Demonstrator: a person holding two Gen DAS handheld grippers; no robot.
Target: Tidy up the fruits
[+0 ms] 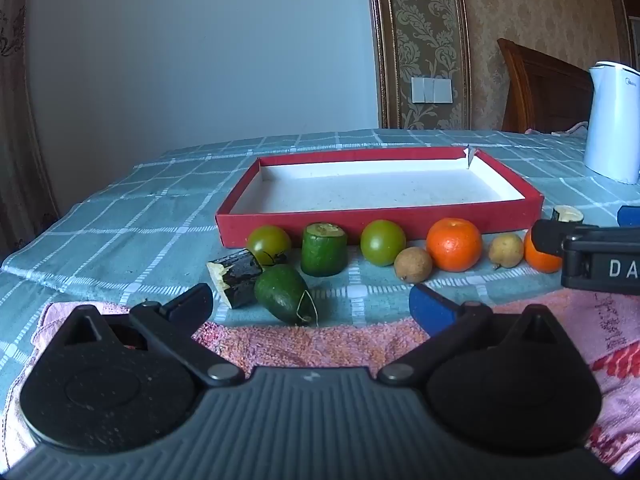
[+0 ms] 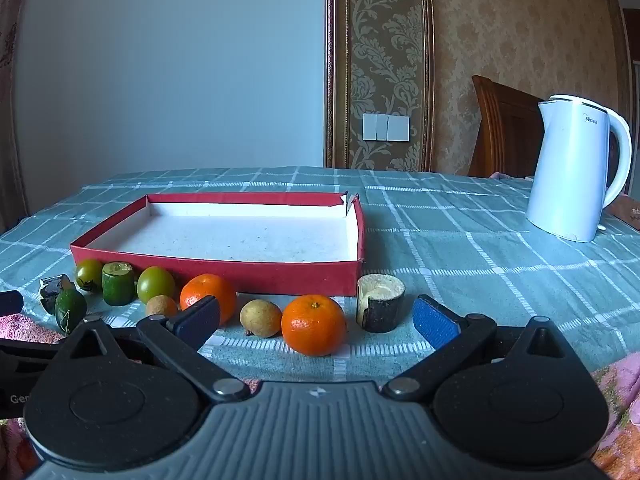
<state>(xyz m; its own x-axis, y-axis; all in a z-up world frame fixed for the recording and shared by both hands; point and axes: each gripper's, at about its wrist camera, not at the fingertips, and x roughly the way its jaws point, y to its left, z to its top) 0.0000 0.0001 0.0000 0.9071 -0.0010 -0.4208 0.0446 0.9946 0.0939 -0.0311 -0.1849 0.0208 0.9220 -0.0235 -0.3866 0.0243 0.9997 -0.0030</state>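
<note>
Peering past the right gripper [image 2: 318, 314], whose jaws stand wide apart with nothing between them, I lose part of one orange [image 2: 208, 294] behind the near dark finger, though the other orange [image 2: 314, 324] sits whole just in front of the red box [image 2: 216, 270]. That box lies on the checked tablecloth [image 2: 460, 240], white inside and bare of fruit, one far corner torn. From this side the cut stump with the pale hollow top [image 2: 380, 304] stands clear beside the box's right end, and the white kettle [image 2: 576, 168] shows in full, well apart at the right. Over on the left gripper [image 1: 312, 304], jaws likewise spread and gripping nothing, the same stump [image 1: 567, 214] is only a sliver behind the other tool's black body, the second orange [image 1: 540, 254] is half covered by it, and the kettle is cut off by the frame edge. What this view gives better is the left end of the row: two green tomatoes [image 1: 269, 243], an upright green cut piece [image 1: 323, 249], a dark cut piece lying on its side [image 1: 236, 282] touching a small dark green fruit [image 1: 283, 294], and two brownish little fruits [image 1: 413, 265] either side of the orange; what kind they are I cannot tell. A pink towel [image 1: 320, 340] lies under both tools at the table's near edge.
</note>
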